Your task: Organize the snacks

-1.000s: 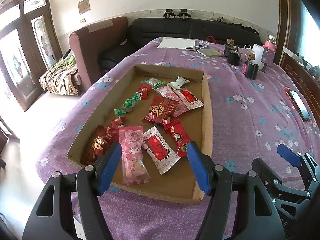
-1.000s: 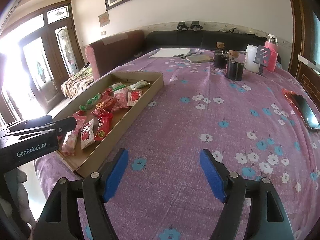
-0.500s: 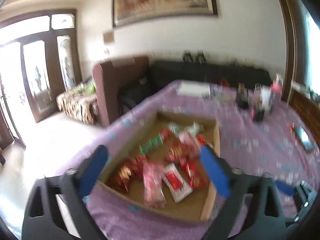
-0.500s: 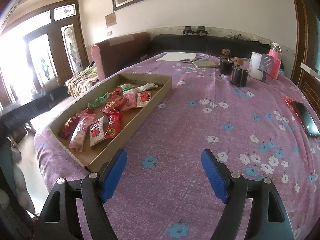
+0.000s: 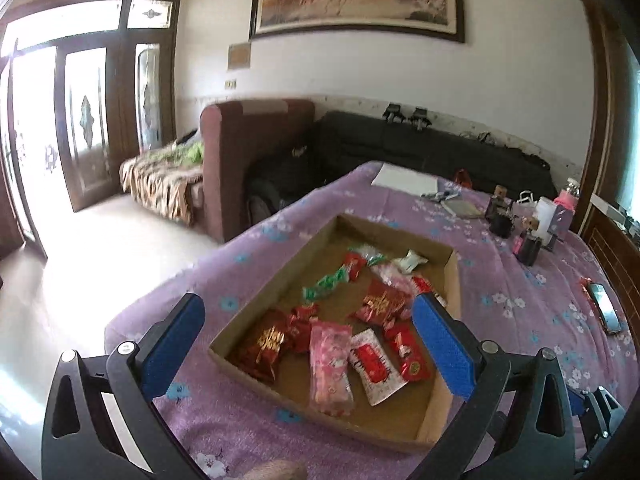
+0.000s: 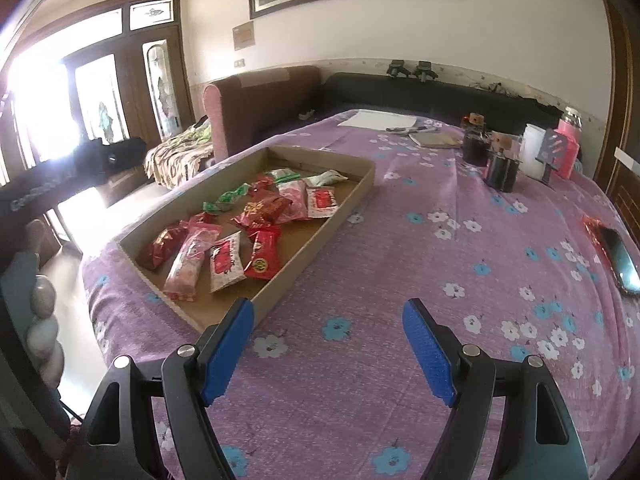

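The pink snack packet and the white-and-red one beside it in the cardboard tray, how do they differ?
The pink packet is longer and narrower; the white-and-red packet is shorter and broader. The pink packet is pale pink all over, while the white-and-red packet has a white wrapper with a red panel. The pink packet reaches nearer the tray's front wall. Both lie flat, side by side, untouched by either pair of tongs.

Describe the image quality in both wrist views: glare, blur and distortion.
Left wrist view: the glass doors are blown out, glare washes the floor, and the snacks in the cardboard tray look slightly soft. Right wrist view: the doors flare white at left, while the tray stays fairly sharp. Both show fisheye bending and dark corners.
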Action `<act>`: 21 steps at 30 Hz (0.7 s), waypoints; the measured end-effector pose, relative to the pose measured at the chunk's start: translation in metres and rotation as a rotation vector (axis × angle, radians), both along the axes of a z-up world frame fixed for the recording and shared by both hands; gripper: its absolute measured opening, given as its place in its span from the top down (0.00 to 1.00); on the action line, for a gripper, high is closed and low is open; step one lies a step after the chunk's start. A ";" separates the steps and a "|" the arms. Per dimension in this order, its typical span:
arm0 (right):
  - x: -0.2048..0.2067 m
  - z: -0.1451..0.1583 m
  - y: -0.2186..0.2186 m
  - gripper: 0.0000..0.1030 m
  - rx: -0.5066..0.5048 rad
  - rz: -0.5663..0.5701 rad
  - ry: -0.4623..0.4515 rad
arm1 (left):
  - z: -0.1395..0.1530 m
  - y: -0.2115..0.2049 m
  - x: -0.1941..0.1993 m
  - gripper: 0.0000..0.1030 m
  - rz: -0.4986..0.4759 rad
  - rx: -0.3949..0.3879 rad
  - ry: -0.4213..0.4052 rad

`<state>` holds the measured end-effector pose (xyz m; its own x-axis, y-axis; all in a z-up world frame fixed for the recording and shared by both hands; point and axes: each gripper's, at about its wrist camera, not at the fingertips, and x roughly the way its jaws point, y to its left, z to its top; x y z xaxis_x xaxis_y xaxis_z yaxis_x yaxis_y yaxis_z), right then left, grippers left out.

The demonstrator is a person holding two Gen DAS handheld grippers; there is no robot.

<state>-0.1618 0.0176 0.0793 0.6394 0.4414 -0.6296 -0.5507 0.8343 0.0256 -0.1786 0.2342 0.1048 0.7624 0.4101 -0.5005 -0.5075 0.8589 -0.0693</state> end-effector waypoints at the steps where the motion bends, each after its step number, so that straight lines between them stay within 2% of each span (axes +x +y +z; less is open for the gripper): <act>1: -0.001 0.000 0.002 0.23 -0.003 0.004 0.002 | -0.003 0.003 0.002 0.00 -0.008 -0.018 0.013; 9: -0.007 -0.008 0.024 0.23 -0.036 0.048 0.023 | -0.028 0.020 0.010 0.00 -0.037 -0.160 0.120; 21: -0.013 -0.011 0.054 0.23 -0.087 0.098 0.024 | -0.039 0.041 0.012 0.00 -0.009 -0.197 0.139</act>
<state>-0.1749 0.0720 0.0679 0.5799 0.4442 -0.6829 -0.6301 0.7759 -0.0304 -0.1663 0.2753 0.0653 0.6840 0.2875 -0.6705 -0.5160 0.8404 -0.1660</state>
